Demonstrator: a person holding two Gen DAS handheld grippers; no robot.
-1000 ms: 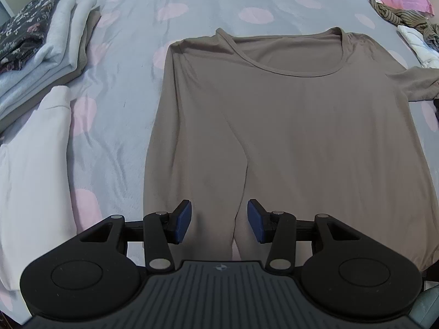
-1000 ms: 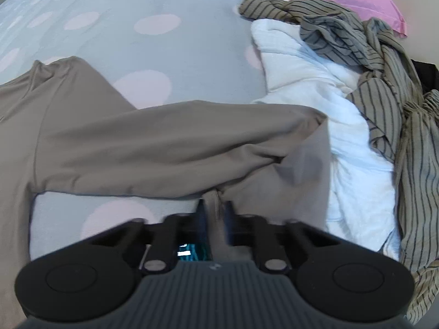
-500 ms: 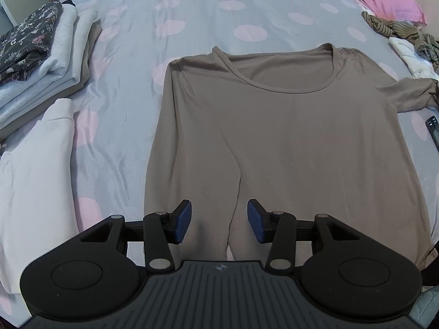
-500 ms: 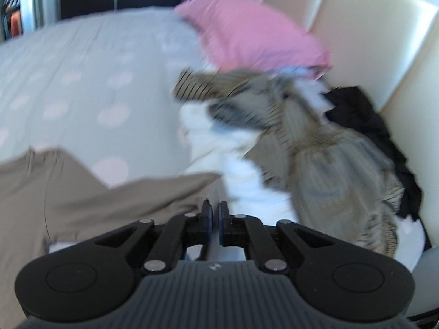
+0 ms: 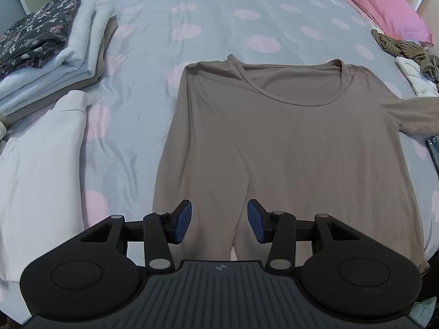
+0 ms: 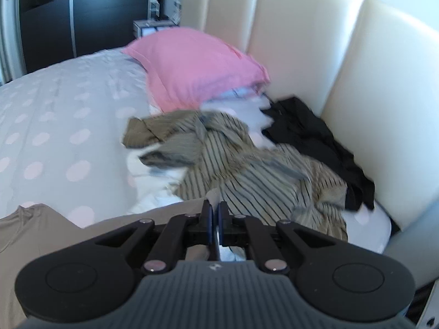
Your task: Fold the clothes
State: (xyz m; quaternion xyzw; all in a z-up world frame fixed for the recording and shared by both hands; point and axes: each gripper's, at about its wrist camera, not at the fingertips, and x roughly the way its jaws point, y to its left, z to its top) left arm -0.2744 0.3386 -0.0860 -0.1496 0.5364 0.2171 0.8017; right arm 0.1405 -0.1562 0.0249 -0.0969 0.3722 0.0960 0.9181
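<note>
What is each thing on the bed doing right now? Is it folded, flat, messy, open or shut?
Brown shirt: spread flat, unfolded.
Left gripper: open, empty.
Right gripper: shut on the brown shirt's sleeve.
Clothes stack: folded.
Striped garment: crumpled.
Black garment: crumpled.
Pink pillow: lying by the headboard.
</note>
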